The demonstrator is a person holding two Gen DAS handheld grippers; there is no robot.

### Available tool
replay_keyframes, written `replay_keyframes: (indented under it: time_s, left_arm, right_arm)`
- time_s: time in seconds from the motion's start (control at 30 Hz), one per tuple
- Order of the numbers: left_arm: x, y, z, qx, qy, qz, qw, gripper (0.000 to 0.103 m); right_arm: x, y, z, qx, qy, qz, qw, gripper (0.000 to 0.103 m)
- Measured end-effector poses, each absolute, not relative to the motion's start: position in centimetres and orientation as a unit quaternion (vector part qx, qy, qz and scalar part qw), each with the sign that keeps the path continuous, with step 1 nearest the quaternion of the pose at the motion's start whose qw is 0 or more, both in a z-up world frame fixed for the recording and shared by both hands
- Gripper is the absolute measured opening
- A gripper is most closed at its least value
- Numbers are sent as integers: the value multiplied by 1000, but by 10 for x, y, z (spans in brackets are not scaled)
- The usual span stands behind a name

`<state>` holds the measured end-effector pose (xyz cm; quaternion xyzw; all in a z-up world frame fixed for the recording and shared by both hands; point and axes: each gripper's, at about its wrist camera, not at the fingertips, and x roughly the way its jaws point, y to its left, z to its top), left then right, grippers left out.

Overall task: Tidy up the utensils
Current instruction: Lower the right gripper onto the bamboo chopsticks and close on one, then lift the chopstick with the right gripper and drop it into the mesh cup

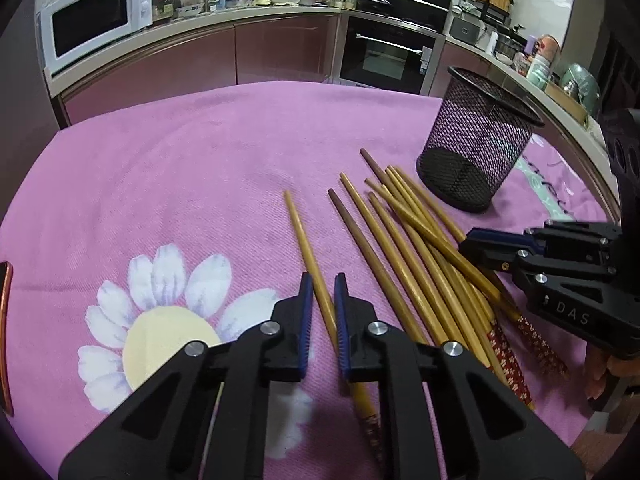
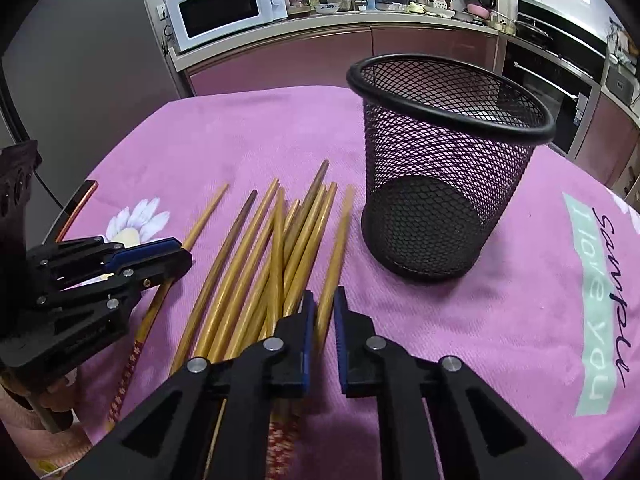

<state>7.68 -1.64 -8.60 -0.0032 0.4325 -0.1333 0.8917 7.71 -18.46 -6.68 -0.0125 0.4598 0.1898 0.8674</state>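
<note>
Several bamboo chopsticks (image 1: 400,240) with patterned red ends lie fanned on the pink cloth, left of an upright, empty black mesh cup (image 1: 476,148). My left gripper (image 1: 323,292) is shut on one chopstick (image 1: 304,236) that lies apart at the left of the pile. In the right wrist view my right gripper (image 2: 324,304) is shut on the rightmost chopstick (image 2: 338,240), just in front of the mesh cup (image 2: 440,184). Each gripper shows in the other's view: the right gripper (image 1: 472,242) at the pile's right, the left gripper (image 2: 184,254) at its left.
The pink cloth (image 1: 160,184) has a daisy print and a teal label (image 2: 592,300). A phone (image 2: 76,208) lies at the cloth's left edge. Behind the table run a kitchen counter with a white microwave (image 1: 96,20) and a built-in oven (image 1: 388,56).
</note>
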Motion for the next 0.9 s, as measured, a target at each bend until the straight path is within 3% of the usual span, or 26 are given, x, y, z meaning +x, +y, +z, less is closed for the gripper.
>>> replay_keyframes:
  time_s: [0.3,0.9]
  left_arm:
    - [70,-18,-71,-13,415,-159,896,7]
    - [58,-8,32,-87,303,-257,914,7]
  right_arm:
    - [61,-196,-42,-5,420,221,880,5]
    - [39,-233,33,25,293,265,918,5]
